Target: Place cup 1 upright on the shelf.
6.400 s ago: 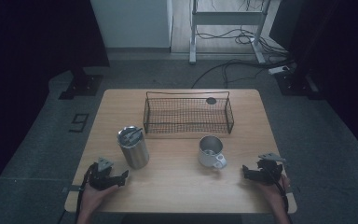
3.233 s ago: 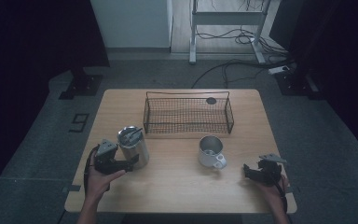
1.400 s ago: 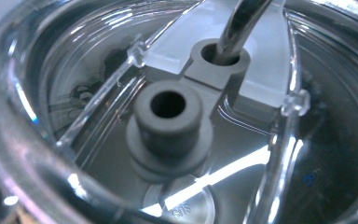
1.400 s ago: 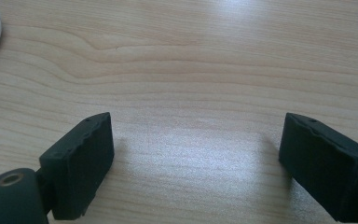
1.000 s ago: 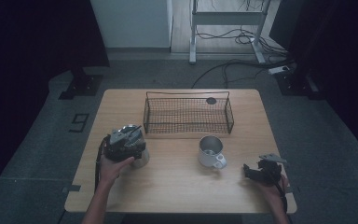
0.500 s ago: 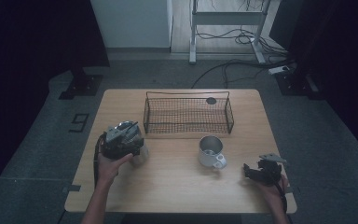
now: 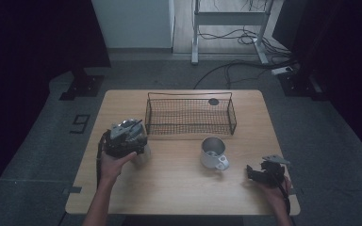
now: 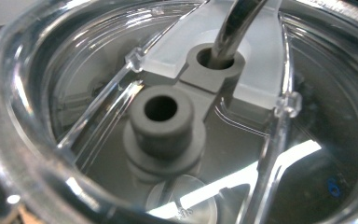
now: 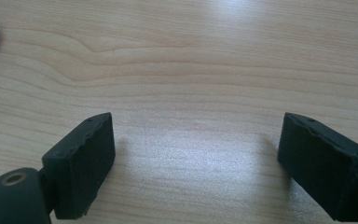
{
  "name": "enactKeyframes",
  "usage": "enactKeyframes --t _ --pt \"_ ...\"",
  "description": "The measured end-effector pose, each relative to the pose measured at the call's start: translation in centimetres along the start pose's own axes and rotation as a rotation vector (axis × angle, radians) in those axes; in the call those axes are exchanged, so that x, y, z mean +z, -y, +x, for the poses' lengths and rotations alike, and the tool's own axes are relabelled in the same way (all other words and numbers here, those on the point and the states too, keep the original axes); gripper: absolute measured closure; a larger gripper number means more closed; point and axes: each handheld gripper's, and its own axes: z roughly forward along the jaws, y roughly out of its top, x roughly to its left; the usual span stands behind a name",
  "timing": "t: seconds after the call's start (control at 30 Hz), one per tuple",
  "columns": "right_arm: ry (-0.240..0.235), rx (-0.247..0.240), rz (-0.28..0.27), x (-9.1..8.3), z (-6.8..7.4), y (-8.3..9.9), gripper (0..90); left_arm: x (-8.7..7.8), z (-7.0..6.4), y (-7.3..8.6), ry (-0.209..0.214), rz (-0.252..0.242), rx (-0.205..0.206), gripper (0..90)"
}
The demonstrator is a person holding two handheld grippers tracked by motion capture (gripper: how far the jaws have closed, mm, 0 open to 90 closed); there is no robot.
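**Left gripper over the tumbler's lid, right gripper idle at the table's edge**

The steel tumbler (image 7: pixel 140 153) stands on the left half of the wooden table (image 7: pixel 179 188), just in front of the left end of the wire basket (image 7: pixel 190 114). From above it is mostly covered by the left gripper (image 7: pixel 125 134), which sits directly over its top, with the person's left hand (image 7: pixel 115 162) wrapped around the gripper from below. In the left gripper view the tumbler's clear plastic lid (image 8: pixel 37 116) is seen from very close: a transparent rim, a grey rubber plug (image 8: pixel 162 122) at the centre and a metal straw (image 8: pixel 233 25) passing through a second grey grommet. The jaws themselves are not seen there, so I cannot tell whether that gripper is spread or closed.

To the right of the tumbler, well apart from it, a metal mug (image 7: pixel 213 152) with a white handle stands near the basket's front. A small dark round object (image 7: pixel 213 101) lies behind the basket's far right corner.

The right gripper (image 7: pixel 265 172) rests near the table's front right corner, held by the right hand (image 7: pixel 278 193). Its jaws are spread wide over bare wood, holding nothing.
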Motion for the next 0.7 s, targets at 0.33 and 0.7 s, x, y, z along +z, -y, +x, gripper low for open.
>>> enactKeyframes --t 0.33,0.7 --pt "-0.002 -0.002 0.000 0.0 0.0 0.0 11.0 0.2 -0.7 -1.8 0.001 -0.025 -0.002 3.9" --pt "0.001 -0.001 -0.001 -0.1 0.0 0.0 12.1 0.9 -0.6 -2.6 0.024 -0.021 -0.013 4.0"
